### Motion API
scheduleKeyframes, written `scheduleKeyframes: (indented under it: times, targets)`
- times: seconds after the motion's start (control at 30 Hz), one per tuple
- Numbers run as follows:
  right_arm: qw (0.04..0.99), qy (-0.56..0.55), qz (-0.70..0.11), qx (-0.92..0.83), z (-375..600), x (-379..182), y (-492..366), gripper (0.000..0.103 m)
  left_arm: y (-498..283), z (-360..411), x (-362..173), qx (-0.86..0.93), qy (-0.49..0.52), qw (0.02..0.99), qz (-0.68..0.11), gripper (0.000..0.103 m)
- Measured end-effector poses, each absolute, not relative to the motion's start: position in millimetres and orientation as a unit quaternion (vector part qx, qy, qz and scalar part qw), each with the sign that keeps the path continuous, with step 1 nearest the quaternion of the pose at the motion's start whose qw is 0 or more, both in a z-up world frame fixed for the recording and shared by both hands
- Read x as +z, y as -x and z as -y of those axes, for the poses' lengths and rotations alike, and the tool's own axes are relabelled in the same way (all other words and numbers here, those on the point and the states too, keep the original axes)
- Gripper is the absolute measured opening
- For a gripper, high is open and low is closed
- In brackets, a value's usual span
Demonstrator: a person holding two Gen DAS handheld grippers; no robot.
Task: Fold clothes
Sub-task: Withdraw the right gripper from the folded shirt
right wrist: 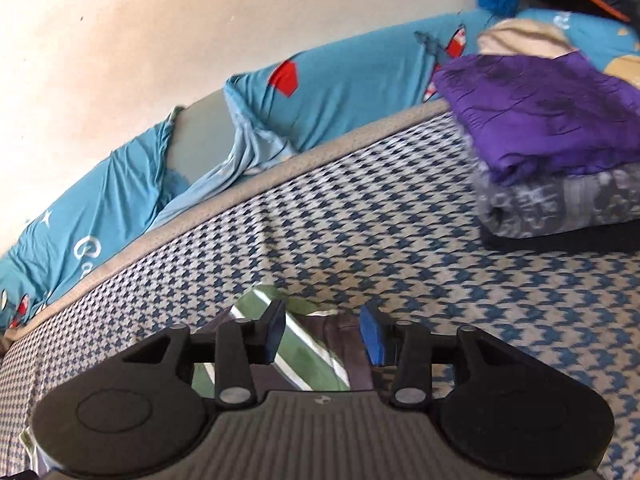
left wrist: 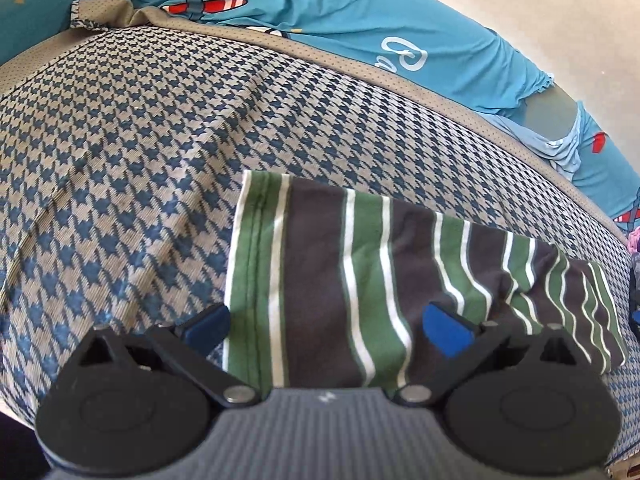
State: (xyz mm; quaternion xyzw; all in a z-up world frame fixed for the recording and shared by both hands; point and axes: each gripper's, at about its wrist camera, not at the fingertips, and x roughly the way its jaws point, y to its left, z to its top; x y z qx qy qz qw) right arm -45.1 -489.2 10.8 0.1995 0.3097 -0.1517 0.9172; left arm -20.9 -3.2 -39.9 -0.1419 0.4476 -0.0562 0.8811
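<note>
In the left wrist view, the left gripper (left wrist: 326, 326) hangs with its blue pads spread wide over a folded striped garment (left wrist: 360, 280), green, dark and white, lying flat on the houndstooth mat (left wrist: 120, 160); a teal sheet (left wrist: 320, 16) runs along the far edge. In the right wrist view, the right gripper (right wrist: 322, 334) has its pads apart too, the garment's (right wrist: 308, 356) edge between them but not pinched. A stack of folded clothes (right wrist: 560, 152), purple on top, sits well to the right.
</note>
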Motion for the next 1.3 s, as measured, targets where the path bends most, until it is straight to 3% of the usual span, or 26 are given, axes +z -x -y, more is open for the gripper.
scheduleKeyframes:
  times: [0.53,1.0,1.07,1.23,1.3]
  targets:
    - [0.931,-0.177,-0.317,-0.037,498.3,-6.3,-22.7,0.057,19.3,15.3,-49.2,-0.052,0.083,0.890,-0.444,0.103]
    - [0.925,-0.098,-0.365,0.026,472.7,-35.7,-41.0,0.059,17.2,30.9,-50.6,-0.041,0.044,0.896,-0.441,0.103]
    - [0.927,-0.080,-0.365,0.025,467.4,-37.9,-39.9,0.056,16.9,32.7,-50.8,-0.040,0.040,0.896,-0.441,0.103]
    - [0.928,-0.069,-0.364,0.031,464.4,-39.1,-37.3,0.023,16.4,31.2,-51.2,-0.039,0.046,0.896,-0.440,0.103]
    - [0.932,-0.057,-0.358,0.031,460.0,-37.1,-36.0,0.019,16.0,30.9,-51.2,-0.038,0.050,0.897,-0.439,0.103]
